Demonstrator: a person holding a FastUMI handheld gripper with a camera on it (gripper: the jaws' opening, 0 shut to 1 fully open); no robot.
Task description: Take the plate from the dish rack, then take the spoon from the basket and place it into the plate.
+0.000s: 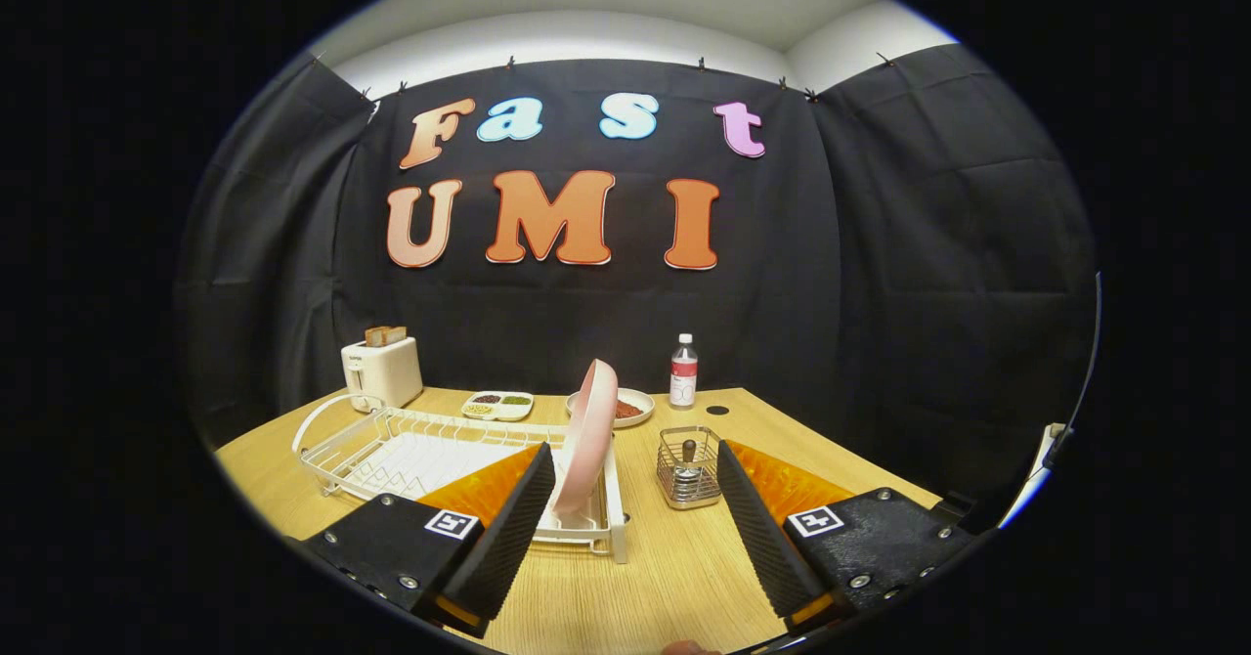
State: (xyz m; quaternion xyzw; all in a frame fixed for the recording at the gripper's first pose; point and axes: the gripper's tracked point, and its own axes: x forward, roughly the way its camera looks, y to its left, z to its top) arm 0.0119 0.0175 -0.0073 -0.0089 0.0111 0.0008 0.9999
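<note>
- toaster (381, 371) at the far left of the desk (645, 577), bread in its slots
- white dish rack (420, 450); a pink plate (586, 435) stands upright on edge at its right end, just ahead of the left finger
- divided tray (498, 405) of small foods; a bowl (635, 409) behind the plate
- wire basket (687, 467) holds the spoon (688, 459), handle up; bottle (683, 371) beyond
- gripper (635, 528) jaws spread wide, grasping nothing

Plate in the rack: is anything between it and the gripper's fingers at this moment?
Nothing visible blocks it. The pink plate stands on edge at the near end of the white dish rack, just ahead of the open gripper, beside one finger. The wire basket holding the spoon sits off to the other side.
</note>
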